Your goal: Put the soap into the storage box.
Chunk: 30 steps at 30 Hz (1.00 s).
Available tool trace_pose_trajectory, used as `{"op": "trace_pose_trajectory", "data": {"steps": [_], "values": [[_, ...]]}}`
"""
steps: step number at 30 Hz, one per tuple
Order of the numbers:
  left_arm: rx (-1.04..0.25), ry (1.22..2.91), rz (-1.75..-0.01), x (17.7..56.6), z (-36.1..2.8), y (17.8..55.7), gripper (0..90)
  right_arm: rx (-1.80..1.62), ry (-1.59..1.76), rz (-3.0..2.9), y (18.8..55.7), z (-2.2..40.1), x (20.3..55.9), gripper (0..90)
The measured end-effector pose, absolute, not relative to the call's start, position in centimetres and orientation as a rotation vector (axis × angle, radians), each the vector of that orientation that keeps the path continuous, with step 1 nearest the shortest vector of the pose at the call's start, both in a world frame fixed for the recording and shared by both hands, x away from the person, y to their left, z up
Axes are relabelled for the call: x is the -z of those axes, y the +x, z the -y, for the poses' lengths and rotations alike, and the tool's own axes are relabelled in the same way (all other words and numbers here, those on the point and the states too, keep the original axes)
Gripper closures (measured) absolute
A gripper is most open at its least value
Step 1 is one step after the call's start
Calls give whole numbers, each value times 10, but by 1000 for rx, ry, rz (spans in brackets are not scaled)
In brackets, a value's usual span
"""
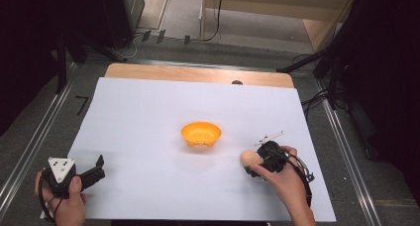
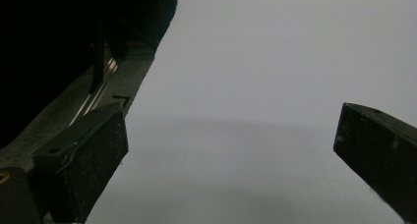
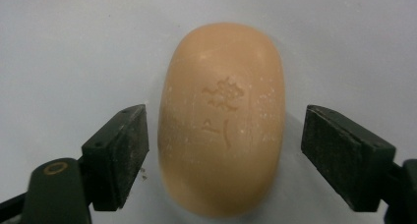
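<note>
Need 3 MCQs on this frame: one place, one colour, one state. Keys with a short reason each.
1. Where does the soap lie?
A. in the bowl
B. on the white sheet between the right gripper's jaws
C. under the left gripper

2. What colour is the bowl?
A. blue
B. green
C. orange

3. How do the right gripper's jaws stand?
A. either side of the soap, gaps showing at both pads
C. shut with nothing between them
B. clamped on the bowl's rim

Key:
1 B: the right gripper view shows the soap flat on the sheet with a jaw on each side.
2 C: the high view shows it orange, mid-sheet.
3 A: a strip of sheet shows between each pad and the soap.
</note>
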<state>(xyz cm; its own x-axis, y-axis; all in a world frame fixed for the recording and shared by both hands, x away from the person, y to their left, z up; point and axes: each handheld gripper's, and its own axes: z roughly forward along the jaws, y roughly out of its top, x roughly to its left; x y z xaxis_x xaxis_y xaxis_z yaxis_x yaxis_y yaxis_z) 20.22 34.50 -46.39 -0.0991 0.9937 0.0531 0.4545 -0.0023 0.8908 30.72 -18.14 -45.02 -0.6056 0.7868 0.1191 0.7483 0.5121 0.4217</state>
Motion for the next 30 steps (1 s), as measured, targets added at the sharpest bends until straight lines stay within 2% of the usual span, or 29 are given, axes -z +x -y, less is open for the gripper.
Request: {"op": "trace_pose_trajectory", "data": {"steps": [4,16,30], "values": [[-1049,1528,-1620,464,-345,202,4,-636,1361,-2650,308,174,454,211],[-1049,1532,-1619,464,-344,203,4,-596,1377,-2568,304,168,458,323],[-1047,1560,-1615,464,-343,204,4,-576,1259,-2665,309,170,454,333]]}}
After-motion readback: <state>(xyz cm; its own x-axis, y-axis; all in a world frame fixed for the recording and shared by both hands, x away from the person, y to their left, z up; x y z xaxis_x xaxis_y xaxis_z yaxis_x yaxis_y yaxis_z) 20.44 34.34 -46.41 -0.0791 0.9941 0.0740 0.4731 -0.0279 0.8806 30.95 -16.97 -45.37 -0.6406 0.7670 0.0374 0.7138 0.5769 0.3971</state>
